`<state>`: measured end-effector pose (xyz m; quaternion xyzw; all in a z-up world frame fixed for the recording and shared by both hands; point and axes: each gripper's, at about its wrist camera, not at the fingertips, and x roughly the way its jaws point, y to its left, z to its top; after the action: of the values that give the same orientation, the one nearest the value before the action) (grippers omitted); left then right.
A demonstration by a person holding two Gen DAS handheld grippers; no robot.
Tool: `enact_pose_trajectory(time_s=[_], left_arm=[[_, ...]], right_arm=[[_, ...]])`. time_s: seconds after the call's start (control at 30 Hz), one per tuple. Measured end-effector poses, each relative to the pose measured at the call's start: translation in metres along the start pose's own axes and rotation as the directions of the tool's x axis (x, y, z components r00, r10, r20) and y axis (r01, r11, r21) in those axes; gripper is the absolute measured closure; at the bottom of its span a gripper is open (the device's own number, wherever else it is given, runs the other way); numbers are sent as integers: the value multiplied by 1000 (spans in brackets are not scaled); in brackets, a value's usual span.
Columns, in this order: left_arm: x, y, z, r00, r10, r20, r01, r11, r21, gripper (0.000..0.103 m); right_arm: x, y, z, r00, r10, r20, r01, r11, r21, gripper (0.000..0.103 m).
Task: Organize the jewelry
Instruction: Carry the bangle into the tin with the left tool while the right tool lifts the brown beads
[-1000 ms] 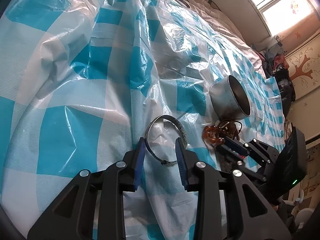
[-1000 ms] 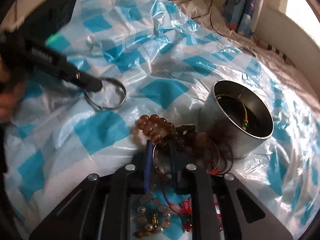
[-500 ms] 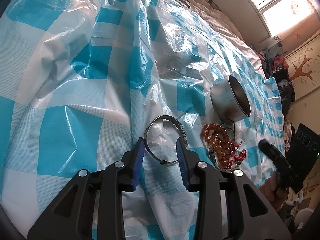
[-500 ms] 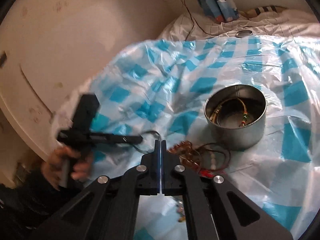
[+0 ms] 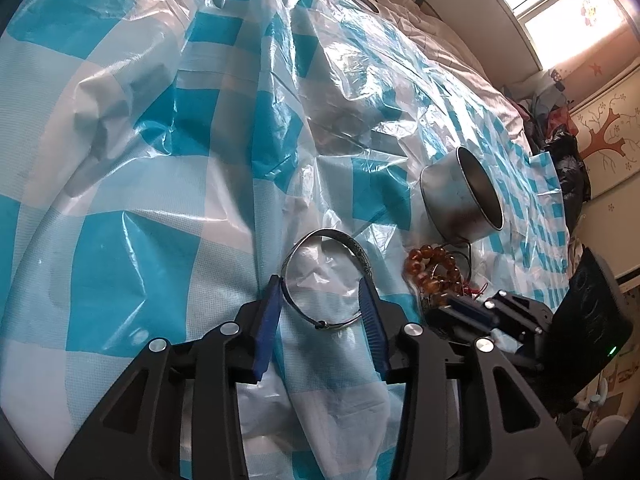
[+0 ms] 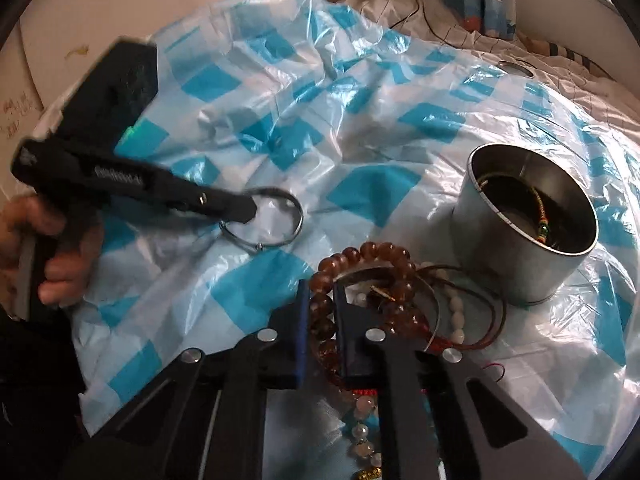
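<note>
A silver bangle (image 5: 362, 254) lies flat on the checked sheet between the fingers of my left gripper (image 5: 319, 284). Its jaws are opening; the left pad just meets the rim. The right wrist view shows the same bangle (image 6: 294, 224) under the left gripper (image 6: 244, 210). My right gripper (image 6: 322, 288) is down on a jewelry pile, jaws opening, with a strand of the amber bead bracelet (image 6: 384, 249) between its fingers. A round metal tin (image 6: 520, 264) stands to the right, with a woven bracelet (image 6: 540, 216) inside it. In the left wrist view the amber beads (image 5: 430, 256) and tin (image 5: 444, 196) lie right of the bangle.
A crinkled blue-and-white plastic sheet (image 6: 360, 184) covers the bed. Thin cord rings and pale beads (image 6: 456, 312) tangle with the amber bracelet. More pale beads (image 6: 362, 412) trail under my right gripper. A person's hand (image 6: 60, 264) holds the left gripper's handle. Bottles (image 6: 488, 0) stand by the far wall.
My right gripper rose away shut, then came back down onto the pile with its jaws parted around the amber beads. The left gripper's jaws widened slightly around the bangle without moving.
</note>
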<state>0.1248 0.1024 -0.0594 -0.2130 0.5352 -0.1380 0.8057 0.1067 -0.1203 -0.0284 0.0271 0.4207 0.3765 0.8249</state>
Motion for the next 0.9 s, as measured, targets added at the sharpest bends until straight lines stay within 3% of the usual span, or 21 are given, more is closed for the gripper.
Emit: enact_pose_trajectory(time_s=[0.07, 0.1, 0.2, 0.23, 0.27, 0.4, 0.63, 0.8, 0.9], left_arm=[[1, 0, 0, 1000, -1, -1, 1, 1000, 0, 65], [2, 0, 0, 1000, -1, -2, 1, 1000, 0, 65], [2, -1, 0, 1000, 7, 3, -7, 1000, 6, 67], [2, -2, 0, 1000, 17, 7, -18, 1000, 15, 80], [2, -3, 1, 1000, 22, 8, -22, 999, 23, 89], [-10, -7, 5, 999, -25, 45, 23, 999, 26, 99], [-19, -29, 11, 989, -134, 63, 131, 990, 50, 99], [-29, -57, 16, 978, -190, 88, 182, 979, 92, 99], [-31, -70, 21, 971, -215, 100, 204, 973, 104, 99]], right_arm=[[-13, -13, 5, 994, 94, 61, -100, 991, 94, 91], [-24, -22, 7, 979, 161, 121, -178, 973, 145, 91], [-49, -42, 7, 911, 305, 277, -371, 900, 229, 91], [-56, -52, 5, 875, 350, 335, -442, 860, 255, 91], [-60, -58, 5, 849, 375, 372, -486, 831, 272, 90], [-72, -81, -3, 775, 407, 484, -592, 737, 327, 90], [-97, -108, -11, 743, 346, 574, -612, 697, 373, 90], [-107, -125, -18, 737, 298, 607, -611, 677, 410, 90], [-108, -126, -19, 749, 289, 596, -600, 679, 424, 90]])
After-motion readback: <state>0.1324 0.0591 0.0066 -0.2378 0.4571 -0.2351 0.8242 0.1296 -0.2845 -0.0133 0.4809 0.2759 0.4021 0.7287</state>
